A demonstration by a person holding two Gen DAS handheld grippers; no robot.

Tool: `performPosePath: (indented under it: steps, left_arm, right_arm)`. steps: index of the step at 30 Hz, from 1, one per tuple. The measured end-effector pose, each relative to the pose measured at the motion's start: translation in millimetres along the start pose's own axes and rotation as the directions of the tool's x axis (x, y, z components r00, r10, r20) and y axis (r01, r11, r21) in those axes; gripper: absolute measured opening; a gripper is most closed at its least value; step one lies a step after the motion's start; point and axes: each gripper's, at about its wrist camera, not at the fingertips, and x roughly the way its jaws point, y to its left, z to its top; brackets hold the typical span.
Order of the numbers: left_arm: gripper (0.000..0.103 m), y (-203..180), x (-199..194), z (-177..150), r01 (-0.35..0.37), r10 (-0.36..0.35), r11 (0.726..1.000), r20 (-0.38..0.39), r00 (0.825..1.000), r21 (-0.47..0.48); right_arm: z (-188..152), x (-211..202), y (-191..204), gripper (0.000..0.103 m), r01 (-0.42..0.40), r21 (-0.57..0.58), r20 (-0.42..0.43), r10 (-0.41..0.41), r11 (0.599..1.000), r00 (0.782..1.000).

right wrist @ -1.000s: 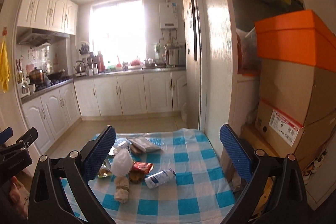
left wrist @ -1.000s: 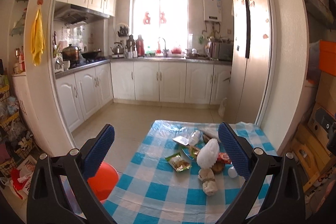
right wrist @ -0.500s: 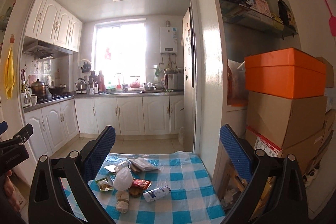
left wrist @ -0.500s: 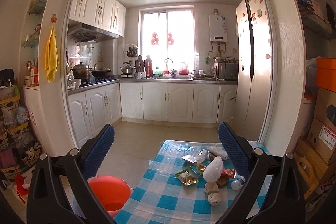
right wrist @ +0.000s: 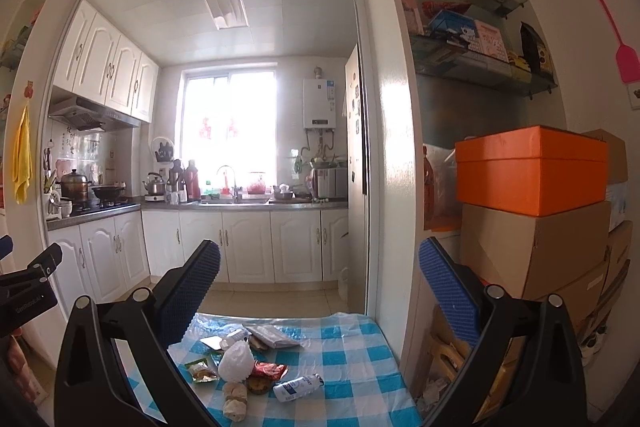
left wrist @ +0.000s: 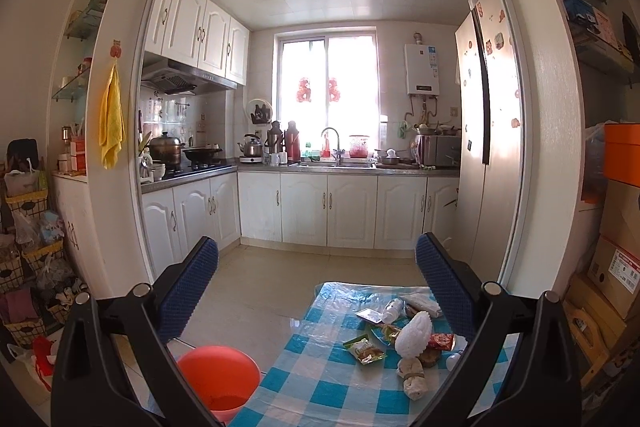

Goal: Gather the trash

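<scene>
1. Two grippers hang in the air above a small table (left wrist: 320,393) with a blue and white checked cloth under clear plastic; a white kitchen lies beyond it.
2. Stacked boxes stand to the table's right, an orange box (right wrist: 532,169) on top of a brown cardboard one.
3. An orange bucket (left wrist: 218,377) sits on the floor just beside the table's left edge.
4. Both tools are up off the table: the left gripper (left wrist: 316,291) has its blue fingers spread wide with nothing between them, and the right gripper (right wrist: 320,293) is the same, wide apart and empty.
5. The trash lies in a loose heap on the cloth: a white crumpled bag (right wrist: 236,361), a red wrapper (right wrist: 267,370) touching it, a green snack packet (right wrist: 201,370) to the left, and a tied bundle (right wrist: 235,398) nearest me.
6. Just right of the heap lies a small white bottle (right wrist: 298,387) on its side.
</scene>
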Motion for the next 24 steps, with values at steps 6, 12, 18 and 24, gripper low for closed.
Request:
performPosePath:
  steps: [6,12,18,24]
  left_arm:
    - [0.099,2,-4,2,-0.001,0.001,1.000,0.012,1.000,-0.003]
    - [0.099,4,-4,1,-0.009,0.009,1.000,0.011,1.000,-0.012]
    - [0.099,6,-1,-2,-0.013,0.013,1.000,0.005,1.000,-0.016]
    - [0.099,4,4,-4,-0.015,0.015,1.000,-0.004,1.000,-0.011]
  right_arm:
    - [5,-5,-4,0.098,-0.003,0.012,0.016,0.002,1.000,1.000]
    - [5,-4,-3,0.098,-0.012,0.008,0.016,0.011,1.000,1.000]
    - [2,2,-2,0.098,-0.028,0.014,-0.002,0.028,1.000,1.000]
    - [-4,10,-2,0.098,-0.042,0.025,-0.026,0.042,0.999,0.999]
